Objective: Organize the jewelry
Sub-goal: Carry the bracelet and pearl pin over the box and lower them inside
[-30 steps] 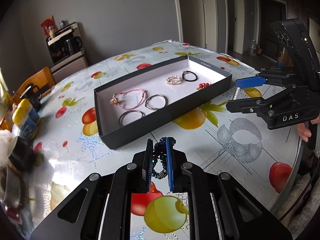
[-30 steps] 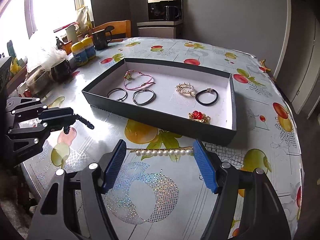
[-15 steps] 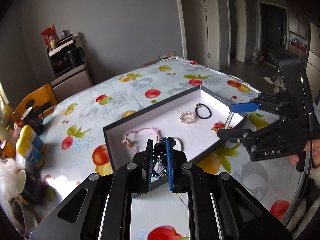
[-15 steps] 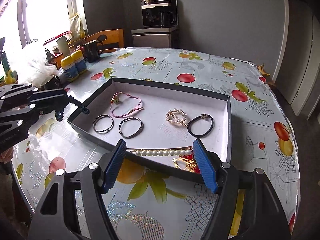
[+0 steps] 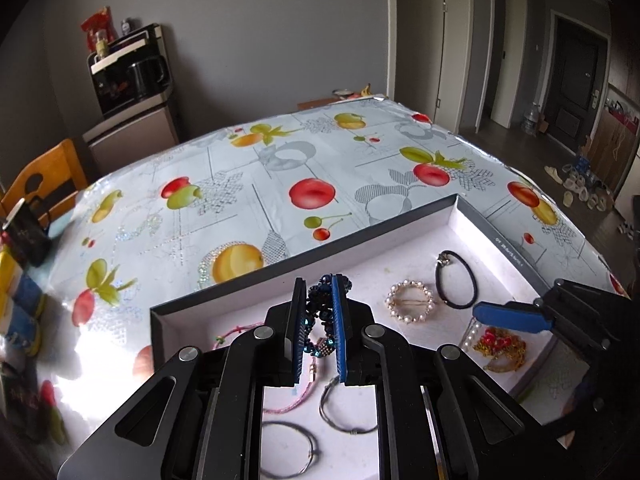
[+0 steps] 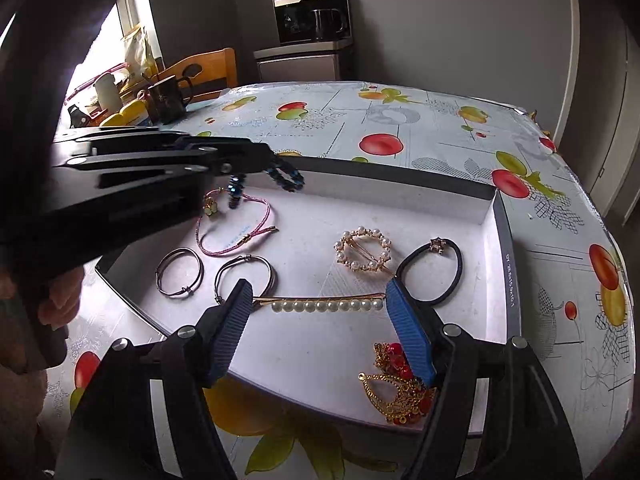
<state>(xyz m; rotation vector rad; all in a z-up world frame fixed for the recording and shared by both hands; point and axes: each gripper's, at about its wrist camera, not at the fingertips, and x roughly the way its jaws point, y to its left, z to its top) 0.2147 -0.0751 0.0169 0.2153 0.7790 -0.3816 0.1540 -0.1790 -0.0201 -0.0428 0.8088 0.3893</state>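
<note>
A black tray (image 5: 360, 236) (image 6: 400, 180) with a white floor lies on the fruit-print table. My left gripper (image 5: 319, 292) (image 6: 272, 164) hangs over the tray's left part, shut on a dark blue beaded bracelet (image 5: 320, 308) (image 6: 286, 178). My right gripper (image 6: 318, 296) is over the tray's near right part, shut endwise on a pearl bar clip (image 6: 324, 306). In the tray lie a pink cord bracelet (image 6: 240, 236), two metal bangles (image 6: 180, 272), a pearl ring clip (image 6: 364, 250), a black hair tie (image 6: 432, 276) and a red and gold ornament (image 6: 400, 388).
A black mug (image 6: 166, 98), yellow-capped bottles (image 6: 128, 114) and a wooden chair (image 6: 204, 70) stand at the table's far left. A cabinet with a coffee machine (image 6: 312, 12) is against the wall. A person's hand (image 6: 60, 300) holds the left gripper.
Both grippers moved forward from the table in front of the tray to above its floor. The left carried the blue bracelet along and the right the pearl clip. Neither grip changed.
</note>
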